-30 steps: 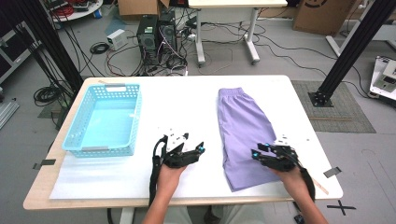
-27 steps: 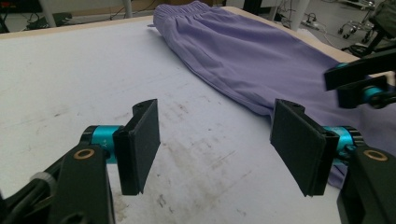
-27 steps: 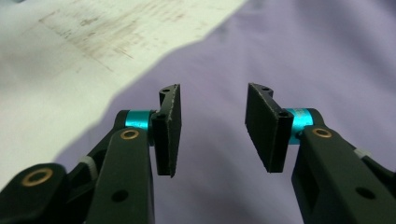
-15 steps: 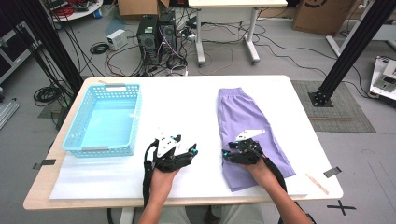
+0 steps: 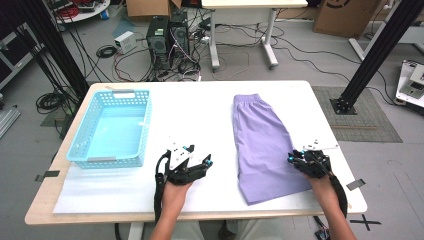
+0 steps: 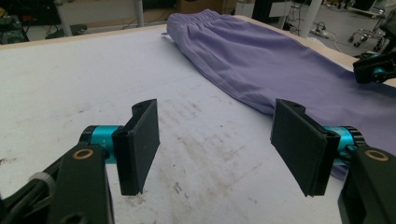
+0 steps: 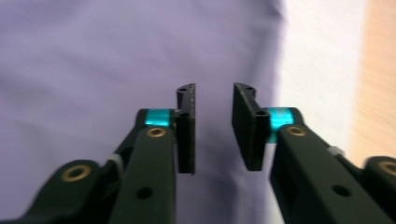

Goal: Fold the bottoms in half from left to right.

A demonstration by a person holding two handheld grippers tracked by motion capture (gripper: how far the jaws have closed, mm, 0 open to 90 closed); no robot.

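Nearest the person, the right gripper [image 5: 304,159] hangs over the near right edge of the purple shorts [image 5: 265,145]; its jaws have just been closing and now stand a narrow gap apart, and in the right gripper view [image 7: 212,126] cloth lies under that gap with nothing seen pinched between the pads, so I read them as not yet gripping. The left gripper [image 5: 197,162] sits on the bare white table [image 5: 200,105] with its jaws spread wide and nothing between them; in the left gripper view [image 6: 219,144] the shorts [image 6: 280,70] lie toward 1 o'clock, their near hem just past the right-hand jaw. So the right hand is the nearer one, already over the cloth, while the left stands near but apart, with the shorts at its 3 o'clock in the high view. The shorts lie flat on the right half of the table, long axis running from 12 to 6 o'clock and leaning a little toward 5, waistband at the far end, leg hems pointing at the person. Farther off, at 10 o'clock from the left gripper, stands the empty blue basket [image 5: 82,150], well apart from the shorts. The coming move, I judge, is a pinch on that near right edge
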